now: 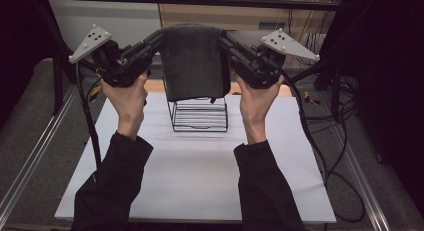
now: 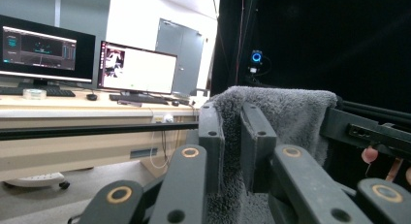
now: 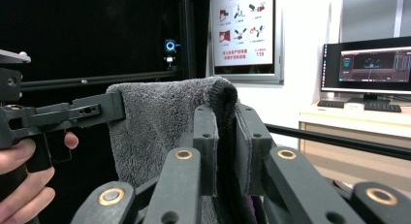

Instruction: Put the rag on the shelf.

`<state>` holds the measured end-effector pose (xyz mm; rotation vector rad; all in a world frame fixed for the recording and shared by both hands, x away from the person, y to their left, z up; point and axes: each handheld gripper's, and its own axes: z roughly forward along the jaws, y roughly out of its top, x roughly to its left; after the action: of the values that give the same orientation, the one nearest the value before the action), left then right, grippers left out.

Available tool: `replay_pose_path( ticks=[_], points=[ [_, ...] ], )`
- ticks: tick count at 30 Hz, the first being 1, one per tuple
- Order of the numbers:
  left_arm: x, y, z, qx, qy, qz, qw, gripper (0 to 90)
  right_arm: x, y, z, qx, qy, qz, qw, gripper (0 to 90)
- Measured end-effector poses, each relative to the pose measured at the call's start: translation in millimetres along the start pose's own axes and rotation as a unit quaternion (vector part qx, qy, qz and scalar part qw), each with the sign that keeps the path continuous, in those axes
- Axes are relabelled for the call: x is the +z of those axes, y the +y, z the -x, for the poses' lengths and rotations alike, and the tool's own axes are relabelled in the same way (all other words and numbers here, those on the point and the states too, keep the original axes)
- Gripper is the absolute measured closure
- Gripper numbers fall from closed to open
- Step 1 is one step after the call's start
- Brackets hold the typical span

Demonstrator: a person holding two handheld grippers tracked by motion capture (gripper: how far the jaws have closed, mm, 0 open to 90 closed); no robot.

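Note:
A dark grey towel (image 1: pixel 194 61) hangs folded in the air above a black wire rack (image 1: pixel 199 116) on the white table (image 1: pixel 200 176). My left gripper (image 1: pixel 159 40) is shut on the towel's upper left corner. My right gripper (image 1: pixel 224 39) is shut on its upper right corner. In the left gripper view the towel (image 2: pixel 286 112) is pinched between the black jaws of that gripper (image 2: pixel 232 136), with the other gripper (image 2: pixel 368 132) holding its far edge. In the right gripper view the towel's dark hem (image 3: pixel 224 117) runs between the jaws, and the left gripper (image 3: pixel 72 115) grips the far corner.
The wire rack stands at the table's back middle, directly under the towel's lower edge. Metal rails (image 1: pixel 30 161) run along both sides of the table, and cables (image 1: pixel 320 141) trail off to the right. A desk with monitors (image 2: pixel 135 69) stands beyond.

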<state>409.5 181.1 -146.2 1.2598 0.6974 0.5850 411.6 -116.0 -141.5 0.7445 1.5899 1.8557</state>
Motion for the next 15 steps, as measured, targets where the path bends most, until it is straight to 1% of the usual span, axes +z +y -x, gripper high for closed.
replay_pose_path(
  ticks=[2, 5, 6, 7, 9, 12, 13, 15],
  points=[
    [2.4, 4.0, -1.2, 0.002, 0.001, 0.005, 1.0000, 80.6, 2.6, 4.3, 1.0, -0.005, -0.002, 0.002, 1.0000, 81.3],
    [7.7, 10.0, -4.1, 0.000, 0.005, 0.005, 1.0000, 80.6, 5.5, 8.1, 1.6, -0.010, -0.003, 0.003, 0.9999, 81.3],
    [9.8, 11.8, -5.5, -0.006, 0.004, 0.005, 1.0000, 80.6, 7.3, 9.9, 1.9, -0.014, -0.005, 0.004, 0.9999, 81.2],
    [11.8, 13.8, -7.1, -0.011, 0.003, 0.006, 0.9999, 80.6, 11.0, 13.3, 3.7, -0.013, -0.007, 0.006, 0.9999, 81.3],
    [14.9, 17.9, -9.7, -0.013, 0.003, 0.007, 0.9999, 80.6, 13.0, 15.0, 4.9, -0.010, -0.007, 0.008, 0.9999, 81.2],
    [18.8, 23.2, -13.1, -0.011, 0.008, 0.010, 0.9999, 80.6, 20.0, 19.8, 7.8, -0.009, -0.005, 0.008, 0.9999, 81.3],
    [20.2, 24.9, -14.0, -0.009, 0.011, 0.011, 0.9998, 80.6, 25.5, 22.4, 9.8, -0.009, -0.007, 0.008, 0.9999, 81.3],
    [22.7, 28.0, -15.5, -0.004, 0.016, 0.011, 0.9998, 80.6, 28.3, 23.6, 10.8, -0.007, -0.007, 0.007, 0.9999, 81.3]
  ],
)
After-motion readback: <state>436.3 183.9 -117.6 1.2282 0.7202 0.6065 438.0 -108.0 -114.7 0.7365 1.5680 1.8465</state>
